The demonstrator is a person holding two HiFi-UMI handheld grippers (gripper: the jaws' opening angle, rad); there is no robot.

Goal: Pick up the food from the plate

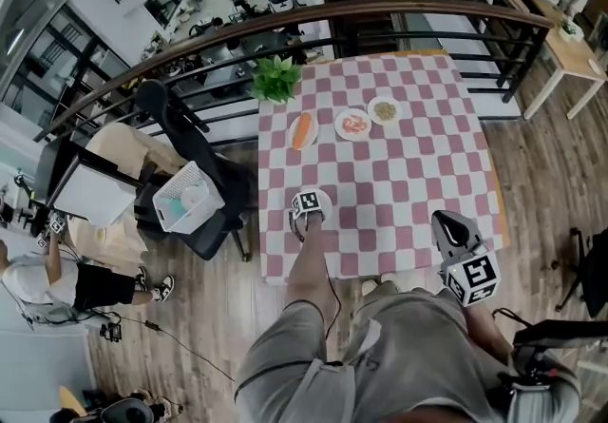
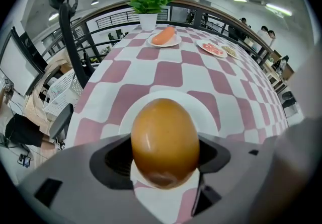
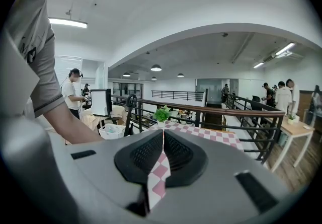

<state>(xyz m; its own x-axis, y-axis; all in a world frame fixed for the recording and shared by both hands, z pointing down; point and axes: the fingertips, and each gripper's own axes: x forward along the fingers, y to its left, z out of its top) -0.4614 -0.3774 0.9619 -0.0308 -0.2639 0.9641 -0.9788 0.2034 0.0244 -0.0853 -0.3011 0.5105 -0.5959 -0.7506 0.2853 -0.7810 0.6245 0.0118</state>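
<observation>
Findings. The bench (image 1: 408, 174) carried a checked cloth, with three far plates (image 1: 339, 131) in a row and a plant (image 1: 276, 79) behind them; none concerned the step in hand. The right gripper (image 3: 162, 142) was held off the near edge of the bench, its jaws together bar a thin slit and nothing in them; it was judged idle. The left gripper (image 1: 304, 217) pointed steeply down over the near plate (image 2: 209, 112), jaws wide apart, one on each side of the egg (image 2: 165, 140), with no squeeze evident. That plate was white and sat towards the bench's left edge. The egg was brown and glossy, rested on the plate, and was roughly central between the pads

Assessment. The step was judged to be the closing on the egg ahead of the lift. The pads were best set level with the egg's widest part, since a hold above or below it on so smooth and rounded a surface would likely squeeze it out. Closing should have been slow, stopping at first firm contact. The tips should have stayed just clear of the plate, which looked light enough to slide. The lift was best made straight up, without twisting
</observation>
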